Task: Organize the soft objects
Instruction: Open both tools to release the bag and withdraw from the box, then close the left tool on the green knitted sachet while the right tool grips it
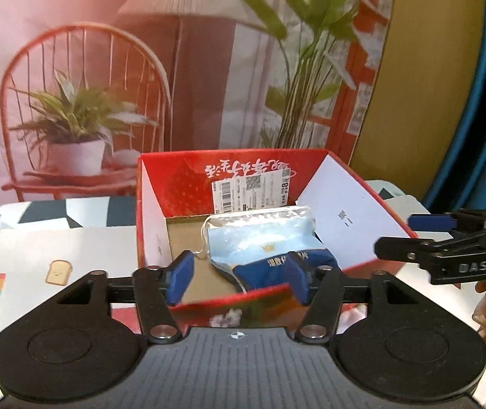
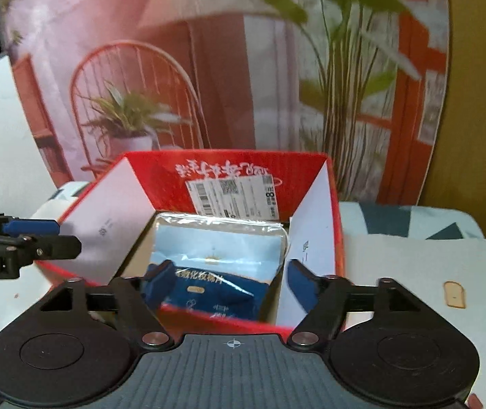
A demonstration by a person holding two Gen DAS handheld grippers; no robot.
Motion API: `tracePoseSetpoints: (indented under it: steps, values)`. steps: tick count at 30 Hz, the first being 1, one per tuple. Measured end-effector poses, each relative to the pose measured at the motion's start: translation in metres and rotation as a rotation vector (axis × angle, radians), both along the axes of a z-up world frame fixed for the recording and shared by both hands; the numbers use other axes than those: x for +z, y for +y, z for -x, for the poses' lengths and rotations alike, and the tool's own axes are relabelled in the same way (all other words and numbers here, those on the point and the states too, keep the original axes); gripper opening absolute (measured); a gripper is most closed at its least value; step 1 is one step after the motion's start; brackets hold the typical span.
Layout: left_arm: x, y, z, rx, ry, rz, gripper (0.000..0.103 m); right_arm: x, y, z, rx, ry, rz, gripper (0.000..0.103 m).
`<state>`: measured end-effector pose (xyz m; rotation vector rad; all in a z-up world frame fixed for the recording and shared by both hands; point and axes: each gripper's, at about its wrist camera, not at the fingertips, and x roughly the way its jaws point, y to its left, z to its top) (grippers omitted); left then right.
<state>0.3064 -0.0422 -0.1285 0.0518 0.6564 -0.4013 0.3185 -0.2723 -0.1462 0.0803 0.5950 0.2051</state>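
A soft blue and light-blue plastic pack point(image 1: 263, 245) lies inside the open red cardboard box point(image 1: 174, 184); in the right wrist view the pack point(image 2: 219, 266) fills the box floor, and the box's red back wall point(image 2: 229, 167) stands behind it. My left gripper point(image 1: 239, 276) is open and empty, its blue pads hovering over the box's near edge on either side of the pack's dark end. My right gripper point(image 2: 225, 283) is open and empty at the box's near edge above the pack. Each gripper shows from the side in the other's view, the right one point(image 1: 430, 225) and the left one point(image 2: 31, 228).
The box's white flaps point(image 1: 348, 218) stand open on both sides; a shipping label point(image 2: 236, 197) is stuck on the back wall. The box rests on a white table mat with small food pictures point(image 1: 38, 266). A printed backdrop of a chair and plants point(image 1: 82, 109) stands close behind.
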Motion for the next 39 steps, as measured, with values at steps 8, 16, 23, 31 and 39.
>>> tracePoseSetpoints:
  steps: [8,16,23,31,39]
  values:
    - [0.001,0.007,0.054,0.018,-0.08,-0.038,0.096,-0.014,-0.01,0.059,-0.013,-0.041,-0.021,0.101]
    - [-0.013,0.01,0.083,0.025,-0.05,-0.021,0.097,-0.04,-0.001,0.103,0.007,-0.052,0.002,0.102]
    - [-0.024,0.016,0.095,0.051,-0.032,-0.005,0.097,-0.056,0.016,0.121,0.053,-0.046,0.06,0.102]
    - [-0.033,0.021,0.101,0.079,0.001,0.012,0.097,-0.067,0.025,0.129,0.083,-0.049,0.095,0.102]
    - [-0.038,0.022,0.106,0.08,0.005,0.027,0.096,-0.07,0.029,0.135,0.117,-0.068,0.119,0.096]
